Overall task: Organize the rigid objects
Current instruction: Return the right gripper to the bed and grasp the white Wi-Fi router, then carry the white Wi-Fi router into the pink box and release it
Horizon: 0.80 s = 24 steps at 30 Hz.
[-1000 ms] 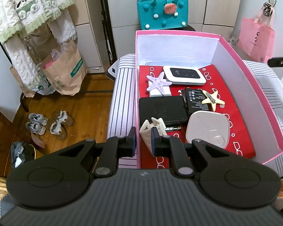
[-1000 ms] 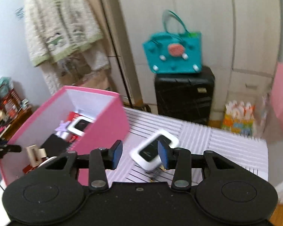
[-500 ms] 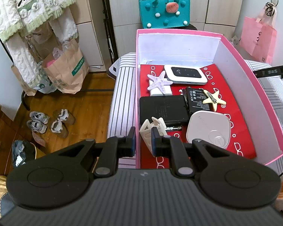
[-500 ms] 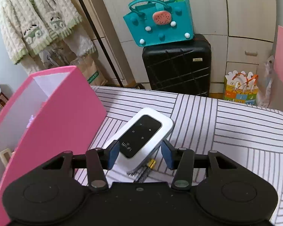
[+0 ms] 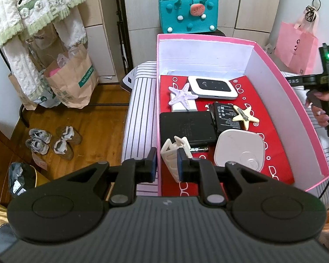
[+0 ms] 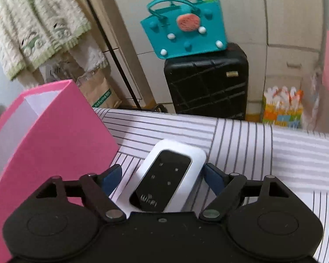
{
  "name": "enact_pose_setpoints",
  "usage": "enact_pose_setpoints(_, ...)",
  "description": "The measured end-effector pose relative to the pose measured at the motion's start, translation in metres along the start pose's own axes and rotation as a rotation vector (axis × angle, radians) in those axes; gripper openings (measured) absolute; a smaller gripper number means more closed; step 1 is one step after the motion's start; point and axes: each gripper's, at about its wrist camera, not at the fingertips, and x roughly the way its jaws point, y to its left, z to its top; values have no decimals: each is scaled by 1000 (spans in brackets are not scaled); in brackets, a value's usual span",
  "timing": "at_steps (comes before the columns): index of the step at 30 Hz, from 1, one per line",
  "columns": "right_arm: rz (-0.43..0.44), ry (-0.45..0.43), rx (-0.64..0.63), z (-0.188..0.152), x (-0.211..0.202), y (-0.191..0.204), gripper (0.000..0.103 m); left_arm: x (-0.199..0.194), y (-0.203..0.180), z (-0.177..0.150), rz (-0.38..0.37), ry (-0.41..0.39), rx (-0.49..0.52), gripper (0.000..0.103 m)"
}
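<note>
A pink box with a red floor holds a white WiFi router, two starfish, a black flat case, a battery, a white rounded device and a cream hair claw. My left gripper is shut on the box's left wall, beside the claw. My right gripper is open, its fingers either side of a second white WiFi router lying on the striped cloth right of the box.
Striped cloth covers the surface. A black suitcase with a teal bag stands behind it. Paper bags and shoes sit on the wood floor at left. A pink bag hangs at right.
My right gripper has moved down and forward over the second router, which now lies between its opened fingers. My left gripper has stayed on the box wall.
</note>
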Motion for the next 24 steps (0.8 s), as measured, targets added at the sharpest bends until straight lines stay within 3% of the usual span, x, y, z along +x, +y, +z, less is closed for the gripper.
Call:
enact_pose_setpoints(5,1,-1,-183,0,9,13,87,0,1,-1,-9,-5,0,16)
enact_pose_setpoints(10,-52,-9,-368,-11,3,30,86,-1,2,-1,-8,-6,-1,16)
enact_pose_setpoints(13,-54,28,-340,-10,-3,30,85,0,2,-1,-9,-5,-3,16)
enact_pose_setpoints(19,-54,67,-272,-6,-5,24,72,0,3,-1,-16,-5,-2,16)
enact_pose_setpoints(24,-68,88,-231,6,5,23,72,0,5,-1,-27,-4,-3,16)
